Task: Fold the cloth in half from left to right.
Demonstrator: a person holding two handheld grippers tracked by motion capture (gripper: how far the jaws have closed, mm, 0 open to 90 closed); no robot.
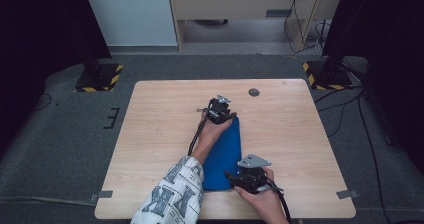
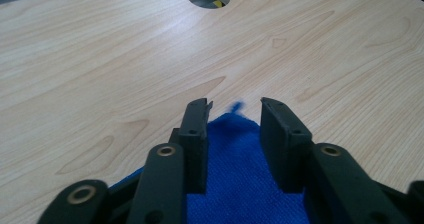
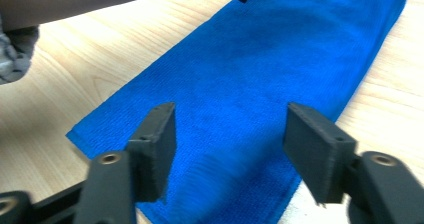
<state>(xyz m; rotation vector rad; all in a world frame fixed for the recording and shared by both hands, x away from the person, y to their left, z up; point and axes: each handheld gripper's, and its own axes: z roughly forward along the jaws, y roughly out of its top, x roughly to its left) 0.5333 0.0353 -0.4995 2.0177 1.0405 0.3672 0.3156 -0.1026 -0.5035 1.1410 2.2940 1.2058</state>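
High view has the blue cloth [image 1: 223,159] lying folded lower centre on the table [image 1: 150,134]. Both my left gripper [image 1: 231,118] and right gripper [image 1: 231,176] look open, jaws probably clear of it.

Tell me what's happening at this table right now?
A person works a folded blue cloth lying flat on the light wooden table with two handheld grippers. The left gripper sits at the cloth's far end, the right gripper at its near end. Both have their jaws apart above the cloth, neither pinching it.
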